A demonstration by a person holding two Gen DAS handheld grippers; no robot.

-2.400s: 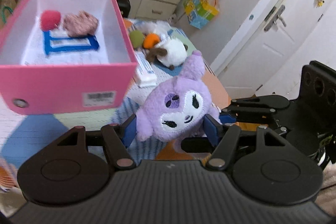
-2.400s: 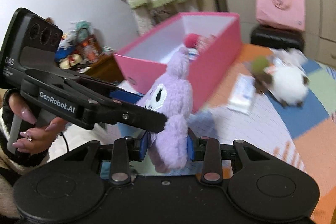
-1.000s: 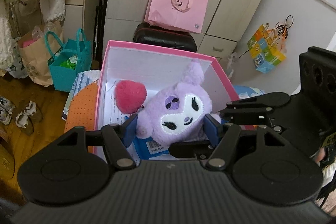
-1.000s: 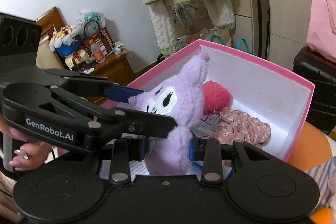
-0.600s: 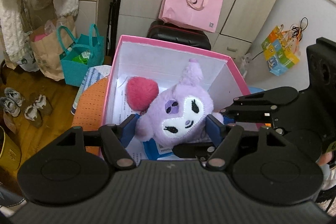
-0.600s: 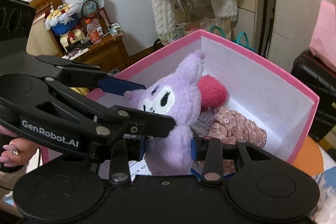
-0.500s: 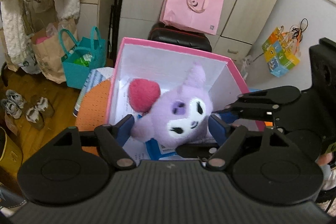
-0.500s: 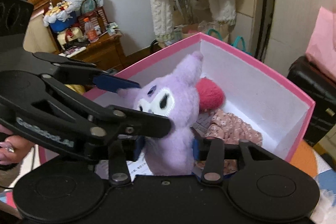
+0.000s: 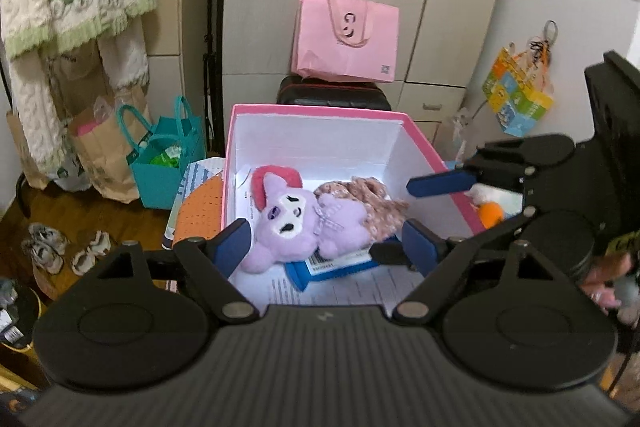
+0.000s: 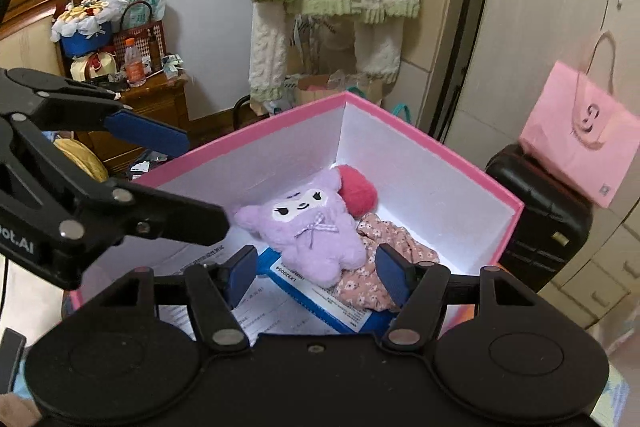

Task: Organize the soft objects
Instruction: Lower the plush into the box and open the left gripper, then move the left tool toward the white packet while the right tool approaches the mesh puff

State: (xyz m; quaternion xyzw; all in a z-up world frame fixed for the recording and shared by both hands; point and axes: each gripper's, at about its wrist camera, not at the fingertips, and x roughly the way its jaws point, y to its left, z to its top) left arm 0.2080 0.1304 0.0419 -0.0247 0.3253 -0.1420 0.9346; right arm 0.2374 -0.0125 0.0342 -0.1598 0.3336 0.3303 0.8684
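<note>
A purple plush toy (image 9: 304,227) lies on its back inside the pink box (image 9: 424,143), free of both grippers. It also shows in the right wrist view (image 10: 312,227), inside the pink box (image 10: 444,151). A red pompom (image 9: 260,183) and a pink floral cloth (image 9: 368,195) lie beside it, over a blue-edged card (image 9: 340,265). My left gripper (image 9: 328,247) is open above the box's near side. My right gripper (image 10: 316,271) is open above the box too, and shows at the right of the left wrist view (image 9: 436,215).
A pink paper bag (image 9: 346,35) stands on a black case (image 9: 334,95) behind the box. A teal bag (image 9: 164,163) and a brown paper bag (image 9: 100,151) stand on the floor at left. A white and orange plush (image 9: 490,203) lies right of the box.
Both grippers held the purple plush over the box. They have opened and let it go. It now lies on its back in the box.
</note>
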